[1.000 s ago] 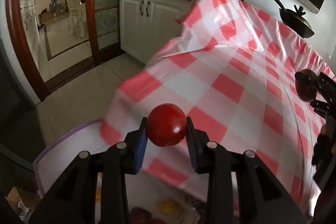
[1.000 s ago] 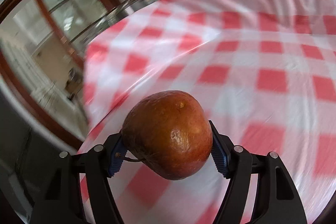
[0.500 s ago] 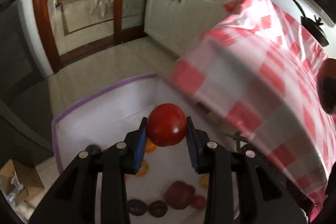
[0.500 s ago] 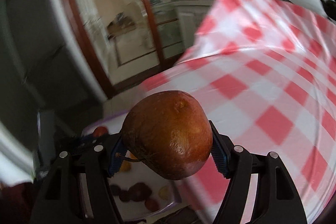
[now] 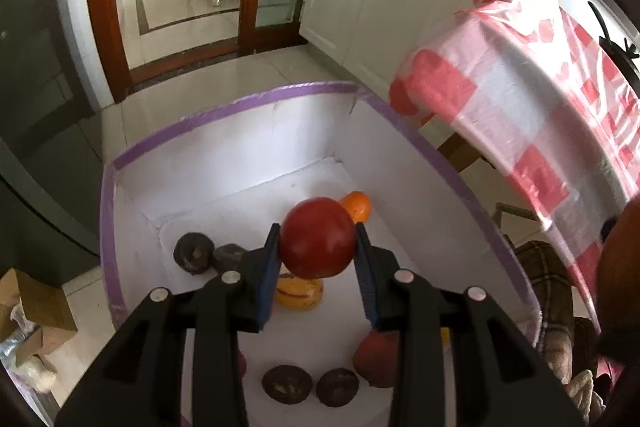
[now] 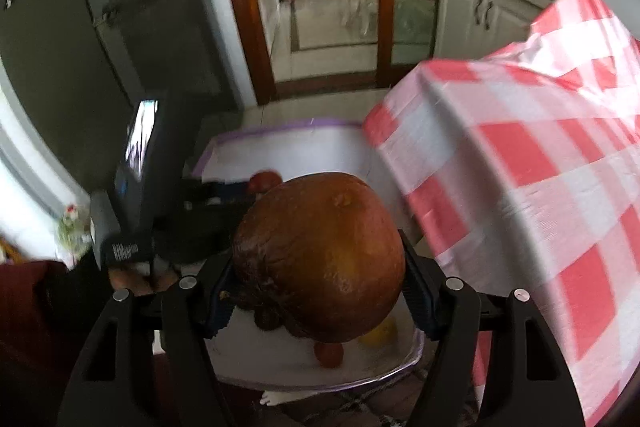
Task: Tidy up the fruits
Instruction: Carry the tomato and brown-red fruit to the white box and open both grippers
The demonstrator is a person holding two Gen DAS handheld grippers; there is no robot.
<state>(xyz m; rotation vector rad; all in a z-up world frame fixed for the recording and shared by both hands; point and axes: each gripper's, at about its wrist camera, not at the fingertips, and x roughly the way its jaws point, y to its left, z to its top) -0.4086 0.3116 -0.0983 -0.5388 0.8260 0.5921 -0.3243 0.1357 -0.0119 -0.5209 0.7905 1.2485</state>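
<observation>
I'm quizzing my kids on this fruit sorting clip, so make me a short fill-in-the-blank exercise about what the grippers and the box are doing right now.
1. The left gripper is shut on a red ____.
2. The white box has a rim edged in ____ tape.
3. The right gripper clamps a large ____ fruit.
4. The tablecloth is checked red and ____.

Missing words: tomato; purple; brown; white

Left wrist view: high over the white box [image 5: 240, 163], facing steeply down, close. Right wrist view: farther back beside the checkered tablecloth [image 6: 540, 187], sharing the box [image 6: 288, 143].
</observation>
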